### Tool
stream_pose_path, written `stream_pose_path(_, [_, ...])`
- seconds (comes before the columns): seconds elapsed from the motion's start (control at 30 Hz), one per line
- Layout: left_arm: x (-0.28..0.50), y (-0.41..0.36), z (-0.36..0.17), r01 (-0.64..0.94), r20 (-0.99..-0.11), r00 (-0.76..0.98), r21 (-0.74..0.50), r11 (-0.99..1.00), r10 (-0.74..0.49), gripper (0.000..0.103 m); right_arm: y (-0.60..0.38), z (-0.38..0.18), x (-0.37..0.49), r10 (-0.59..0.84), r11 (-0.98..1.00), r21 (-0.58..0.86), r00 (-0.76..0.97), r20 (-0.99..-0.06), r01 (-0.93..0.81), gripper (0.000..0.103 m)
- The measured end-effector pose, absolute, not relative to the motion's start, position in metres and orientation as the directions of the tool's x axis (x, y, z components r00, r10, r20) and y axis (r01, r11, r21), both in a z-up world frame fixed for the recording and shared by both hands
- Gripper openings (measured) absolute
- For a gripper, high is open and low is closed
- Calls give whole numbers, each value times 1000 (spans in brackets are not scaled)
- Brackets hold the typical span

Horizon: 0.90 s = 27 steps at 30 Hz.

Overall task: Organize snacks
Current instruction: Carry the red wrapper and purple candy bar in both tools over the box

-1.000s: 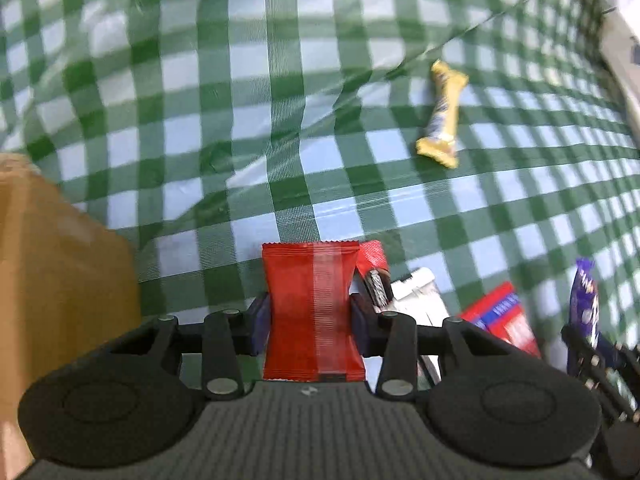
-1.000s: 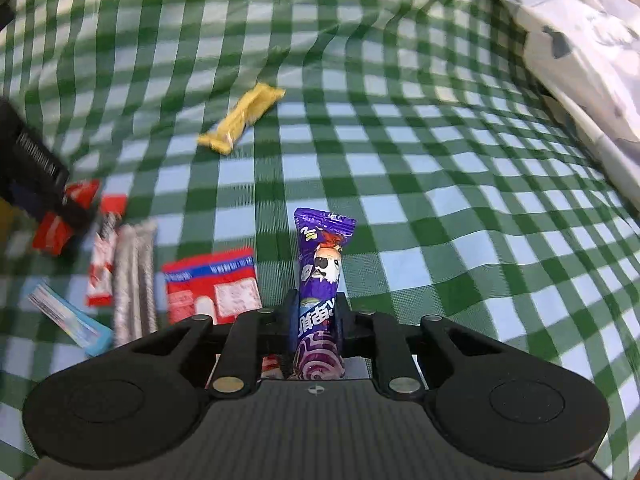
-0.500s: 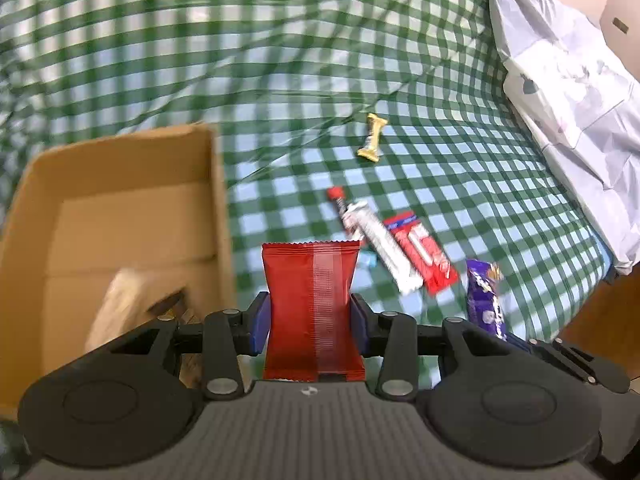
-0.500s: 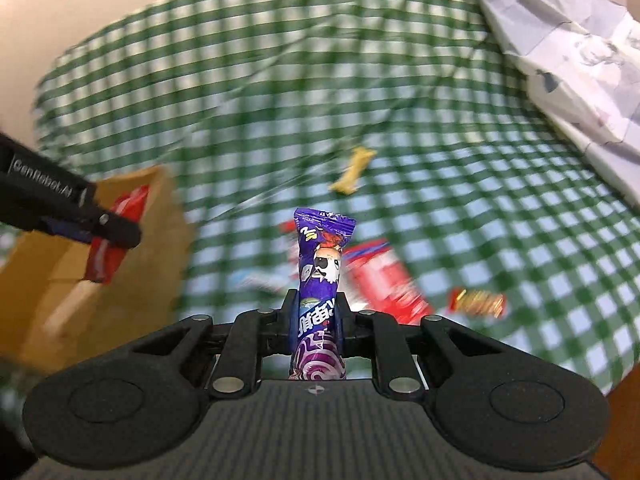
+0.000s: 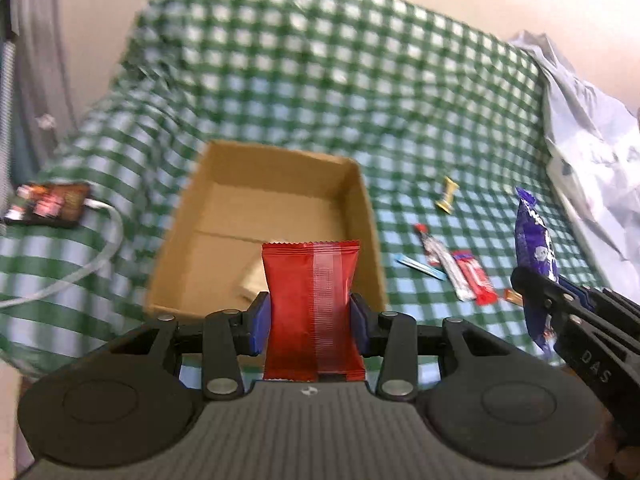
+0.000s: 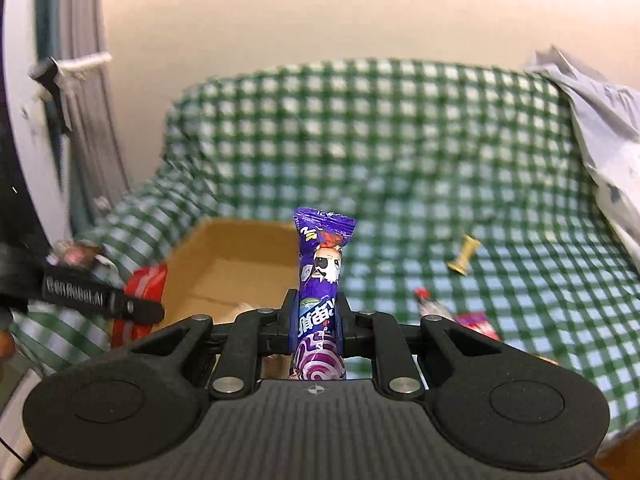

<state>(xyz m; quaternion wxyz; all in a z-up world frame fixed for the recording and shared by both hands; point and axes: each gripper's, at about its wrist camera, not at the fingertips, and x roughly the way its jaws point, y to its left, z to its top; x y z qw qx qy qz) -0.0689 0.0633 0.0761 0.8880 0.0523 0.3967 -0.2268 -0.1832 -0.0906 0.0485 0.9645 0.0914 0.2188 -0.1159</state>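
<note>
Both tongs have lifted well clear of the cloth since a second ago, and the box has swung into view! Left gripper (image 5: 311, 322) is clamped on the red packet (image 5: 313, 308), right gripper (image 6: 316, 318) pinching the purple candy bar (image 6: 320, 280) upright. Just beyond sits the open cardboard box (image 5: 362, 200) on the green checked cloth (image 5: 320, 60), with more snacks strewn near the cloth's right edge, the yellow wrapper (image 5: 448, 199) among them. Risk, I'd say: letting go too early drops a packet outside the box wall.
</note>
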Motion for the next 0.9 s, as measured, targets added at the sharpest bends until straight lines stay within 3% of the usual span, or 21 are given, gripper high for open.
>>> stream_pose_path(0.33, [-110, 93, 85, 413, -715, 605, -96, 906, -351, 46, -52, 48, -201, -68, 978, 149, 894, -442, 148, 18])
stream_pose_path(0.9, [-93, 116, 63, 372, -742, 587, -109, 922, -325, 46, -23, 38, -194, -45, 988, 109, 868, -494, 113, 18])
